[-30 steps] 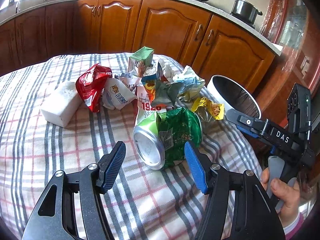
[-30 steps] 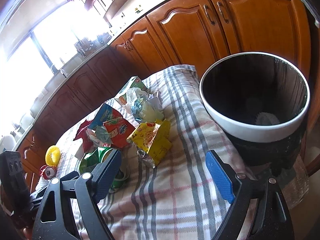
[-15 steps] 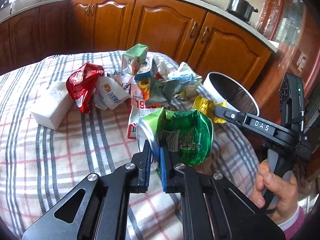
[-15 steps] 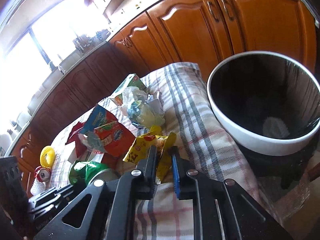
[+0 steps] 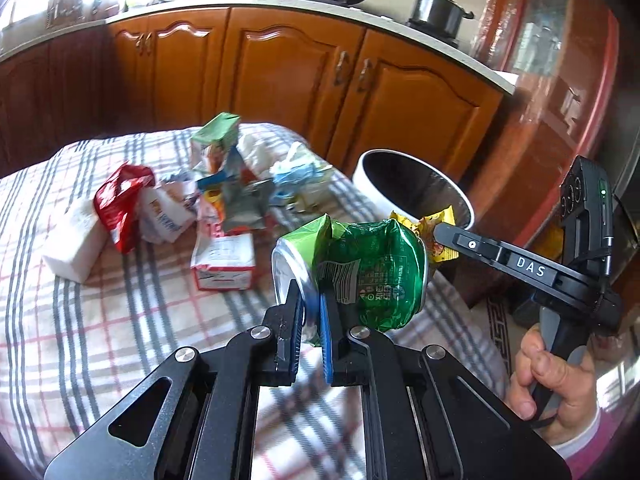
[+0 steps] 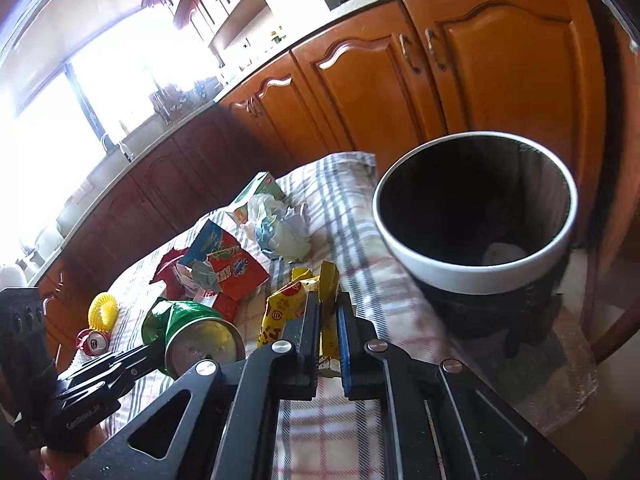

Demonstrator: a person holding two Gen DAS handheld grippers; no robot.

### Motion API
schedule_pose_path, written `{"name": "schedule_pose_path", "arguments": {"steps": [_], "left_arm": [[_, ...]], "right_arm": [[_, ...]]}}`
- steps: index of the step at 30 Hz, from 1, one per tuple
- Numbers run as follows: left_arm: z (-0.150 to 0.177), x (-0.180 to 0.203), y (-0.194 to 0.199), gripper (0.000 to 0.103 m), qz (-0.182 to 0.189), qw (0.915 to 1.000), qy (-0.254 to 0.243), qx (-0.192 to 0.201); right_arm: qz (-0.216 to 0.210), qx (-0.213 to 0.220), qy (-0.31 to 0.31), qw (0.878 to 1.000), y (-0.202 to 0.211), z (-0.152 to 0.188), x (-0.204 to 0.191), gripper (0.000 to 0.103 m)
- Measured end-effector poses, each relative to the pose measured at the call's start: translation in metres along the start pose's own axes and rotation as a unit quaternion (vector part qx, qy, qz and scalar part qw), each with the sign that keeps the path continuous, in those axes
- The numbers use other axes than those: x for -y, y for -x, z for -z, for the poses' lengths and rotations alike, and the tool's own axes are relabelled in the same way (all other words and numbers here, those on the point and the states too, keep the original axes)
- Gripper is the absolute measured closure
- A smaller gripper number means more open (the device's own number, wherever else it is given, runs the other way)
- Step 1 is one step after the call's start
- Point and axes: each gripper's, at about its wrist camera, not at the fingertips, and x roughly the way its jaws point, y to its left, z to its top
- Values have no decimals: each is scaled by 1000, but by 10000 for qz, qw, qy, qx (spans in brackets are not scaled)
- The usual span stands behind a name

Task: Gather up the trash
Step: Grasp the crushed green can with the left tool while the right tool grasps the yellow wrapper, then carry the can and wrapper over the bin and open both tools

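Left claw (image 5: 311, 308) is clamped on the rim of a crushed green can (image 5: 360, 268), held above the checked worktop (image 5: 120, 320). The can's long axis runs left to right, its silver end facing left. Right claw (image 6: 329, 320) is clamped on a yellow wrapper (image 6: 294, 308), which stands roughly upright between the jaws. The bin (image 6: 472, 276) stands at the worktop's right edge, a pale scrap at its bottom. More wrappers and a carton (image 5: 218, 136) lie farther back on the cloth.

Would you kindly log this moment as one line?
left gripper: shut on crushed green can | right gripper: shut on yellow snack wrapper | white-rimmed bin: open
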Motion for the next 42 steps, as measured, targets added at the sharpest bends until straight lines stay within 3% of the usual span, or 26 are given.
{"name": "schedule_pose_path", "arguments": {"steps": [18, 42], "left_arm": [[-26, 46, -32, 96, 179, 9985, -521, -54], [-95, 103, -107, 96, 256, 9920, -1205, -269]], "right_arm": [[298, 442, -302, 9981, 36, -19, 46, 96], [800, 726, -319, 9936, 33, -69, 98, 96]]}}
